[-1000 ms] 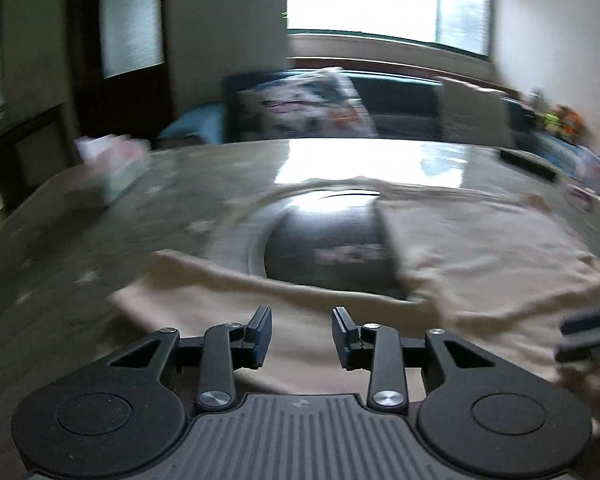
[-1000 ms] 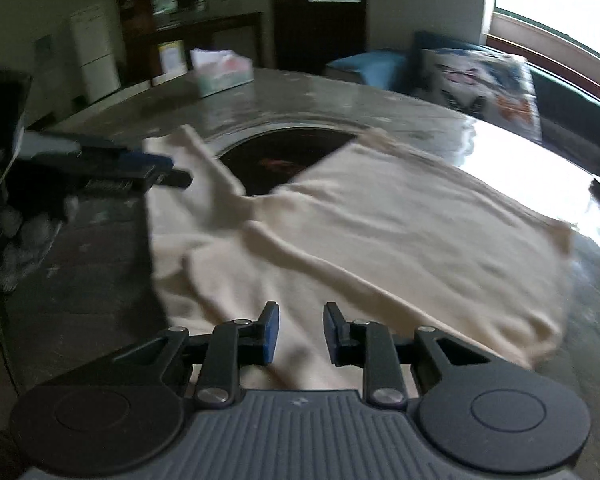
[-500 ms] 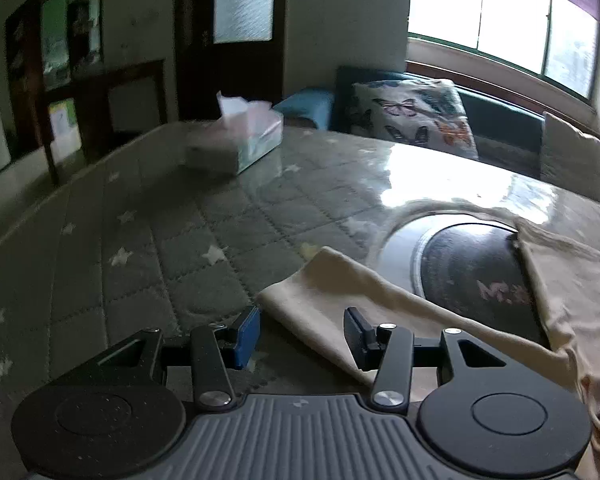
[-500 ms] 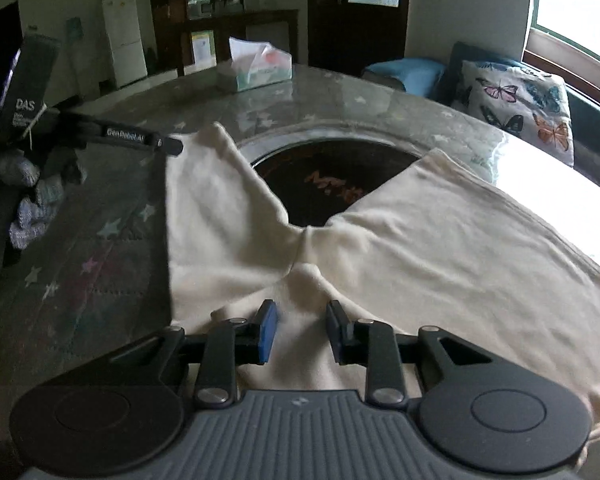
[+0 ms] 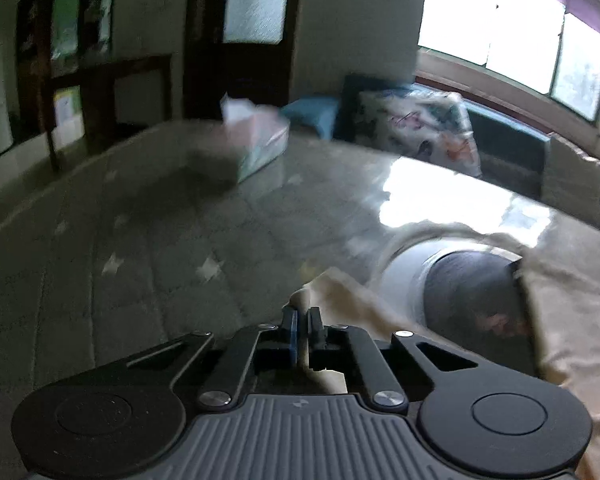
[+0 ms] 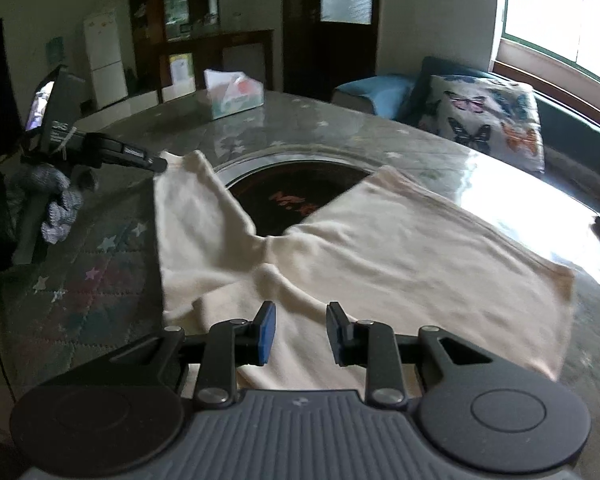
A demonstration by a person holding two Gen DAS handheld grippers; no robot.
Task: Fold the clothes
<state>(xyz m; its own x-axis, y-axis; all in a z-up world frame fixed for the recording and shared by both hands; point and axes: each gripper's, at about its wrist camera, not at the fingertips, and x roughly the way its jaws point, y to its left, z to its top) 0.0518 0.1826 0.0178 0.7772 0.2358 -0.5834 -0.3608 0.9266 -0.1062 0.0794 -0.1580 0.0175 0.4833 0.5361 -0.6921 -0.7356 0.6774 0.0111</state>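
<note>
A cream garment lies spread on the round table, partly over a dark round inset. In the left wrist view my left gripper is shut on the garment's sleeve end. The right wrist view shows it too, pinching the sleeve tip at the left. My right gripper is open and empty, just above a fold in the garment's near edge.
A tissue box stands on the far side of the table; it also shows in the left wrist view. A sofa with a butterfly cushion sits behind the table under a bright window. A dark cabinet stands at the back.
My left gripper has closed on the sleeve end, which it straddled open half a second ago. My right gripper has stayed open over the garment's near edge.
</note>
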